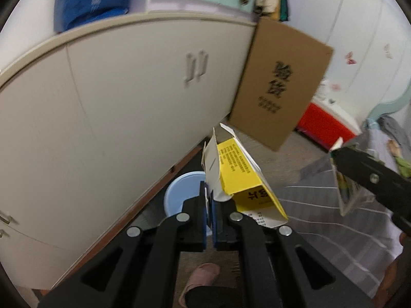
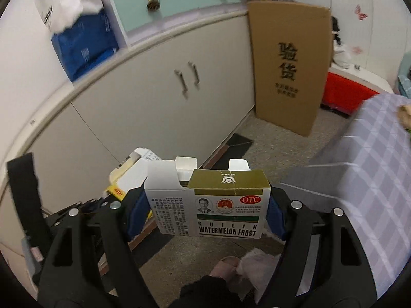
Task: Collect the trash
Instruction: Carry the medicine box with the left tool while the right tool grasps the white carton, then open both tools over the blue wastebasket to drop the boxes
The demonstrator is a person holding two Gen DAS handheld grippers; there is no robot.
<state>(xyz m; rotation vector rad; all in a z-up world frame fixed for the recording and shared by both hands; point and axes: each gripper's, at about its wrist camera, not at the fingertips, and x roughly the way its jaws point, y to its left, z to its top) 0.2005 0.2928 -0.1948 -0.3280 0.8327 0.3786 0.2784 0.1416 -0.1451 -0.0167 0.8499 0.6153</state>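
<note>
Trash in both grippers, ready for binning: left gripper (image 1: 212, 205) pinches yellow cardboard carton (image 1: 241, 177); right gripper (image 2: 205, 210) clamps white-green medicine box (image 2: 218, 205) across its width.

Two empty medicine cartons held up off the floor

The yellow carton (image 1: 244, 179) is flattened and tilted, its white end flap open and pinched at its lower edge, above a light blue bin (image 1: 179, 195) by the cabinet base. The white and olive carton (image 2: 213, 205), printed "Guilin Watermelon Frost" with a red OTC mark, stands upright, top flaps open, clamped across its width at both side walls.
</note>
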